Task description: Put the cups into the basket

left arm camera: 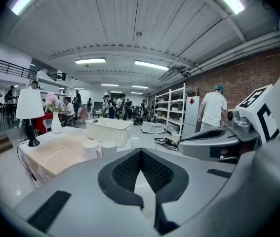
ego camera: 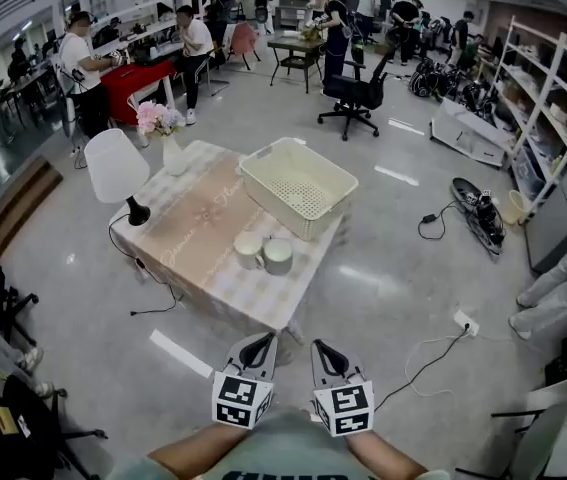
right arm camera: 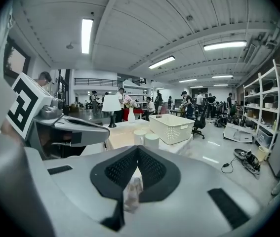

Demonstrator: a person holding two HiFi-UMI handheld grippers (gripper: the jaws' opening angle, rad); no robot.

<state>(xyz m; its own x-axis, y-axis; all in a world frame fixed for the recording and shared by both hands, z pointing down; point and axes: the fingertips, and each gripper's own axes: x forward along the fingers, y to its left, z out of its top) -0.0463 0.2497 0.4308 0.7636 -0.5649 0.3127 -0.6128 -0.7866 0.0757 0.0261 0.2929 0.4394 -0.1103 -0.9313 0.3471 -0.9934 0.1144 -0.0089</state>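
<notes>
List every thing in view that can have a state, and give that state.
basket, upright on the table, nothing in it
left cup, standing on the table, outside the basket
right cup, standing beside it, outside the basket
left gripper, shut, empty
right gripper, shut, empty
lamp, upright
vase, upright, holding flowers
</notes>
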